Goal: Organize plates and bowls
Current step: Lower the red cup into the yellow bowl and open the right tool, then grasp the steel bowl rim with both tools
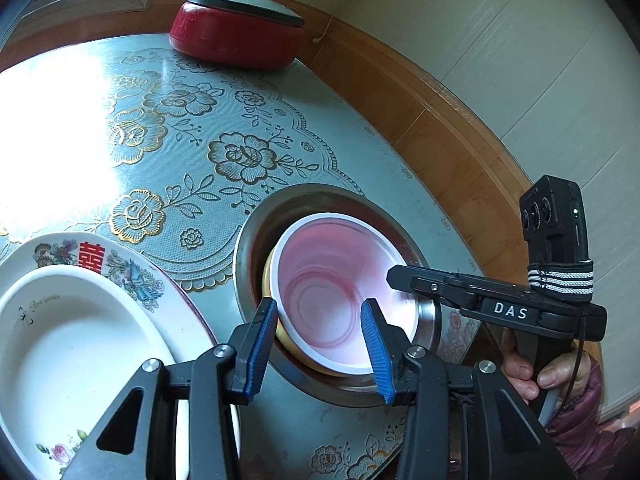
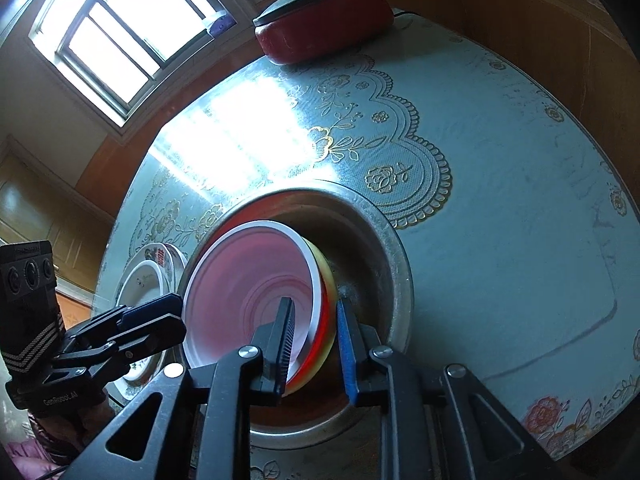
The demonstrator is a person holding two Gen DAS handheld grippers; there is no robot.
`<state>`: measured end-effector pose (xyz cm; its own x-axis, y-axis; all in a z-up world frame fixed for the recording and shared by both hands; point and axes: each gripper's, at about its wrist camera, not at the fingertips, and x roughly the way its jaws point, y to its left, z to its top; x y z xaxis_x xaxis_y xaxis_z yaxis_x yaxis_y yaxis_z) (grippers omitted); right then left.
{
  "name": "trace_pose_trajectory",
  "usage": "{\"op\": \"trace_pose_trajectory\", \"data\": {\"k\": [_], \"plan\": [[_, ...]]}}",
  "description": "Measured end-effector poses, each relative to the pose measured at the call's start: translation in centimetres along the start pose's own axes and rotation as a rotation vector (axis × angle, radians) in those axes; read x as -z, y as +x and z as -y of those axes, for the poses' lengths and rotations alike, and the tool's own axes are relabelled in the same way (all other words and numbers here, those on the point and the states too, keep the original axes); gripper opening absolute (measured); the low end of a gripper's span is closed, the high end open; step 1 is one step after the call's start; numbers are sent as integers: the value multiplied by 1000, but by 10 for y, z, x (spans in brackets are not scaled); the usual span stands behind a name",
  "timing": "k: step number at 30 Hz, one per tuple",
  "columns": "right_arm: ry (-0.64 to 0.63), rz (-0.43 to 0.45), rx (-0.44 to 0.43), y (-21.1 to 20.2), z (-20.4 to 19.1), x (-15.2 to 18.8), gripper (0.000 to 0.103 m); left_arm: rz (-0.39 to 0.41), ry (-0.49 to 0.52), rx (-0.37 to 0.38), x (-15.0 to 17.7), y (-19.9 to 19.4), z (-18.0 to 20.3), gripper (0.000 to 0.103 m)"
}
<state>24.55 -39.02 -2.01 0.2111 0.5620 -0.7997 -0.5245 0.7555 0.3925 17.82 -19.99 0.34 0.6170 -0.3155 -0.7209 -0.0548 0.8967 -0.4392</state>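
Pink bowl point(image 2: 256, 292), steel basin point(image 2: 360, 216) at six o'clock: right tongs point(image 2: 314, 344) straddling rim, easing apart; left tongs point(image 1: 320, 344) part-open, empty. Best released gently, level.

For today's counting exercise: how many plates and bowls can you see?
5: steel basin on the table, pink bowl and yellow bowl nested inside it, white dish on the patterned plate. More may be hidden.

A home dining room: floral-clothed round table point(image 1: 248, 152), red lidded cooker point(image 1: 236, 28), window point(image 2: 120, 36), wood-panelled walls.

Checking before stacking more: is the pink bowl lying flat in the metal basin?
Tipped: the pink bowl leans in the metal basin, one rim raised.
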Motion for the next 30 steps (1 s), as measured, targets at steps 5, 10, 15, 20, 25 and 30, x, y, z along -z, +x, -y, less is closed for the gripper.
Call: {"op": "trace_pose_trajectory", "data": {"k": [5,10,15,20,25,30], "plan": [[-70,-34,66,9,-7,-1,20,3,3,14,2,-3,0,44],[-181,-30,176,13,-20,-5,20,-2,6,26,3,-2,1,44],[-349,-3,347,16,-41,-6,20,-27,25,46,3,6,4,44],[-366,1,357,18,-44,-12,20,-36,40,54,1,15,8,46],[-343,5,331,19,-44,-16,22,-31,46,52,-1,18,9,48],[-305,20,300,16,-39,-14,27,-32,52,54,0,18,8,49]]}}
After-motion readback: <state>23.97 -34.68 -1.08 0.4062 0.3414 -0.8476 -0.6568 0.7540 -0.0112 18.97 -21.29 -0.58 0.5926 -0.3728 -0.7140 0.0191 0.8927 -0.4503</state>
